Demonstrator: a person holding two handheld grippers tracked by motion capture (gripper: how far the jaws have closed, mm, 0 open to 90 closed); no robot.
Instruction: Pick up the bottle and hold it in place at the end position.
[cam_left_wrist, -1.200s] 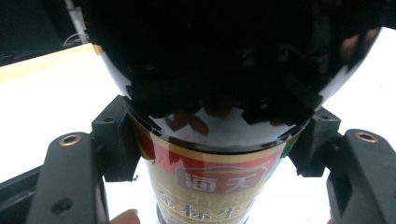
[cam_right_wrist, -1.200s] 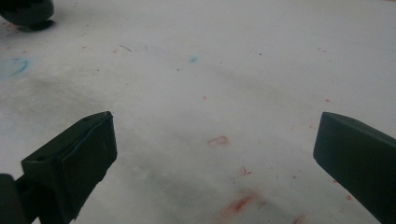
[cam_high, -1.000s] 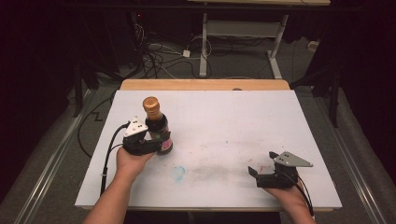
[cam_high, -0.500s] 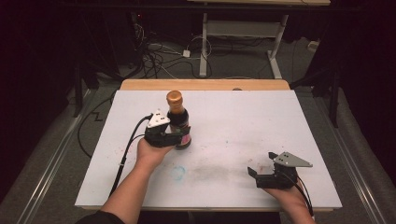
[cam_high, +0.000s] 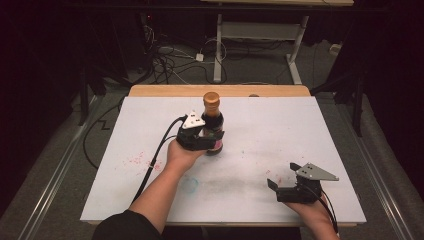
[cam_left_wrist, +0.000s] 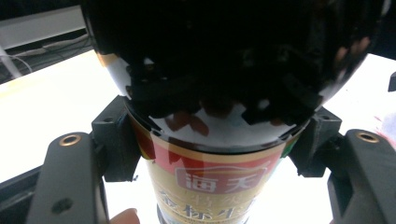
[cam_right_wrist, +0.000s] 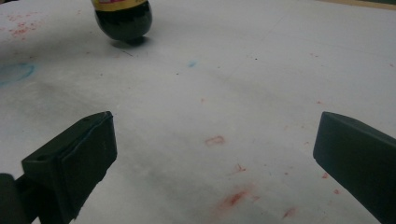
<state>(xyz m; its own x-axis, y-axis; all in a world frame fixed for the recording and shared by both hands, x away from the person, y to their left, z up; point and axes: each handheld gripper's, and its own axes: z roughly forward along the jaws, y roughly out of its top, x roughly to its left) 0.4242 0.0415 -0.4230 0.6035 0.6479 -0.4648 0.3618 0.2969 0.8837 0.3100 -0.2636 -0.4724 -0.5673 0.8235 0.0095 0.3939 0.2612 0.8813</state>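
Gripping the dark glass bottle with the golden cap (cam_high: 212, 122) upright mid-table in my left claw (cam_high: 204, 138), I rest my right claw (cam_high: 287, 187), jaws wide apart, near the white table's (cam_high: 310, 130) front edge.

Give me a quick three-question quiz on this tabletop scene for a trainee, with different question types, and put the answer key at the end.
1. True or false: the left gripper is shut on the bottle.
2. Multiple choice: in the high view, where is the right gripper? A) over the bottle's cap B) near the table's front right corner C) off the table on the floor
3. Fill in: between the right gripper's jaws there is ____.

Key
1. True: its jaws press the bottle's sides just above the label.
2. B
3. Nothing: the jaws stand wide apart over the bare white table, with red marks beneath.
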